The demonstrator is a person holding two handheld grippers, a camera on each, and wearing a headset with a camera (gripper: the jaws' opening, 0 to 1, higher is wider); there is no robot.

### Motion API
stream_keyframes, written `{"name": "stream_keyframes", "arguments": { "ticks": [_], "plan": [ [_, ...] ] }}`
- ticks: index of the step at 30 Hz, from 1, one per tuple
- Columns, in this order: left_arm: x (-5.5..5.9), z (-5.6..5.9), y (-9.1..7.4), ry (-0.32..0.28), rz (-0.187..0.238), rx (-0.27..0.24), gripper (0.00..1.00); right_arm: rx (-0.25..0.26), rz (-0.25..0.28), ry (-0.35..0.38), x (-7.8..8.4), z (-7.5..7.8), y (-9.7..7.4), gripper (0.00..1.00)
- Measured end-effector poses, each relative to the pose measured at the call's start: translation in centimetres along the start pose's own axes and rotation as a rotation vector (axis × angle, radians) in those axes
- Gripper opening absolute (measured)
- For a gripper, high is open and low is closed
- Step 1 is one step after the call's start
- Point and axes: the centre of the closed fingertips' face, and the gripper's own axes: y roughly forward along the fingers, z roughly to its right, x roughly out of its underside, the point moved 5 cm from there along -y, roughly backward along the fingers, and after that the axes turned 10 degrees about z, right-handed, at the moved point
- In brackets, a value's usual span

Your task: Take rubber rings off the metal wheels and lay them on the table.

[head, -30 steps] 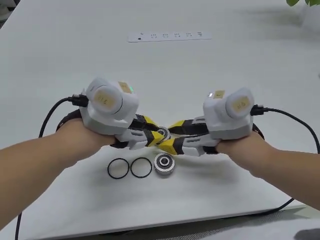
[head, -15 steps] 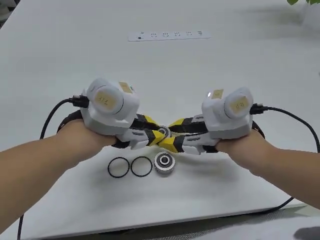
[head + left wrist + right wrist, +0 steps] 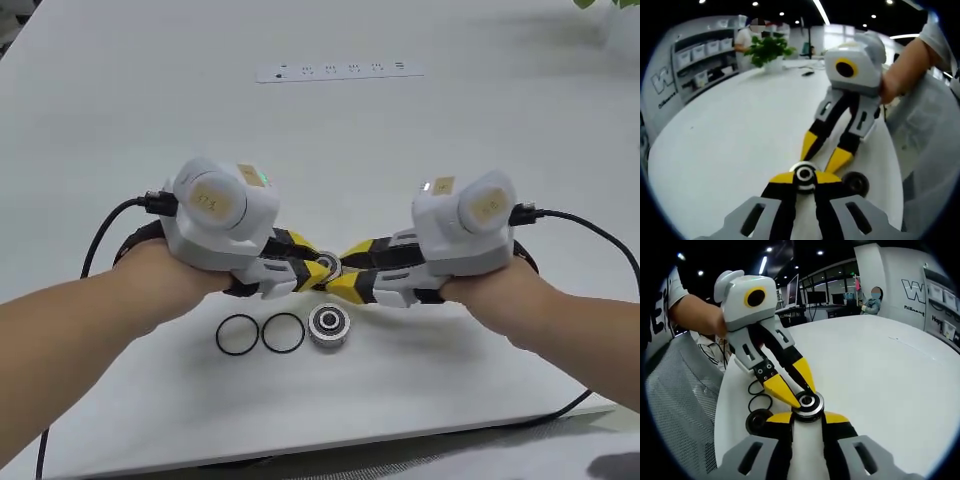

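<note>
Both grippers meet nose to nose over the table edge. The left gripper [image 3: 312,264] has its jaws closed on a small metal wheel [image 3: 808,404], and the right gripper [image 3: 345,272] has its yellow tips squeezed on the same wheel from the other side. The wheel is up in the air between them, not on the table. It has a dark band around its rim, which I think is the rubber ring to take off. I cannot tell which gripper has the band and which has the metal.

Just below, near the person, one loose ring [image 3: 218,336] lies flat on the white table [image 3: 400,130]. A second ring [image 3: 263,334] lies right beside it. Another wheel [image 3: 329,324] sits next to those two. Far back on the table is a white power strip [image 3: 340,72].

To do this step well, I think one gripper should hold the metal part very tight. The other should pinch only the rubber and roll it off slowly. A hard tug could make the wheel pop out and roll away. The ring could then go down by the two flat ones.
</note>
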Motion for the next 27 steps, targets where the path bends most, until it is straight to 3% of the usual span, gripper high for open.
{"name": "stream_keyframes", "arguments": {
  "ticks": [19,27],
  "plan": [
    [0.04,-0.04,-0.15,0.009,-0.003,-0.005,0.13,-0.002,-0.001,0.057,0.15,-0.41,-0.41,0.04],
    [-0.01,0.16,-0.21,0.020,-0.007,-0.010,0.13,0.010,0.009,0.138,0.26,-0.14,-0.72,0.00]
  ]
}}
